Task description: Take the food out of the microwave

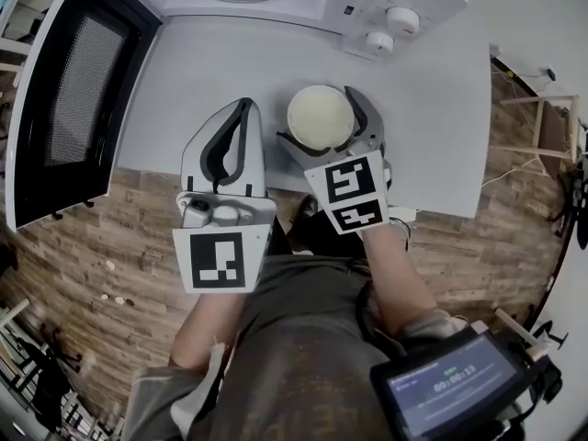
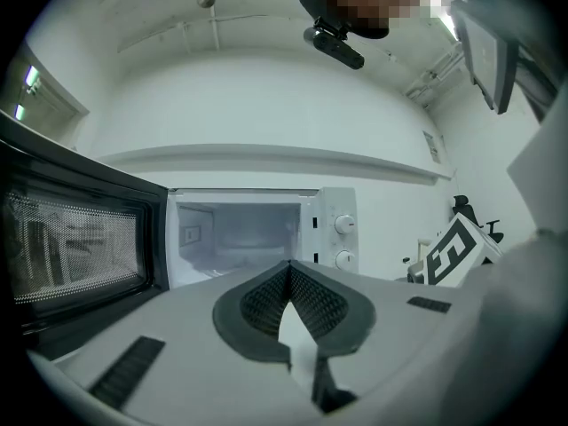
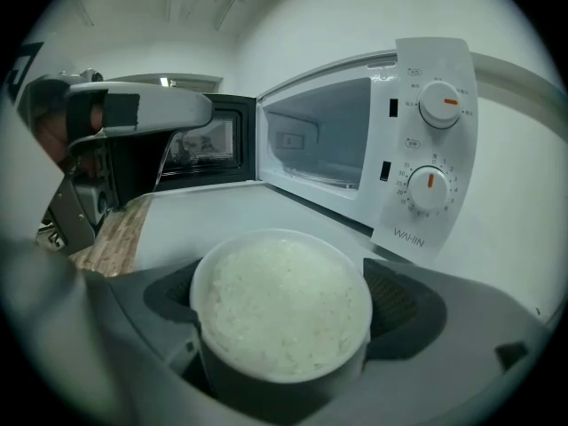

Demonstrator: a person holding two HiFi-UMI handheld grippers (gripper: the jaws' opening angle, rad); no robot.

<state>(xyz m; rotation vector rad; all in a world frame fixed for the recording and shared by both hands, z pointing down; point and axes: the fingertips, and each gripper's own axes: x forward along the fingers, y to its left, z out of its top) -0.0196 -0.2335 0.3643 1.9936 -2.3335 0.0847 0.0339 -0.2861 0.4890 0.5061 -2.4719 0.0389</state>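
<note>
Holds a round white bowl of cooked rice (image 3: 282, 304) level between the jaws of the right hand-held gripper (image 1: 323, 122), clamped on its sides. Places it over the near part of the pale grey tabletop (image 1: 220, 62), well apart from the white two-dial microwave (image 3: 426, 149) (door wide open, cavity bare). Parks the left hand-held gripper (image 1: 241, 118) just beside, jaws pressed together on nothing, probably to stay clear. Cannot tell whether resting or lifted. Seemingly needs only a release.

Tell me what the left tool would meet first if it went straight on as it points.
Likely the microwave: the left tool, shut, points over the table into its open cavity; nothing shows between.
</note>
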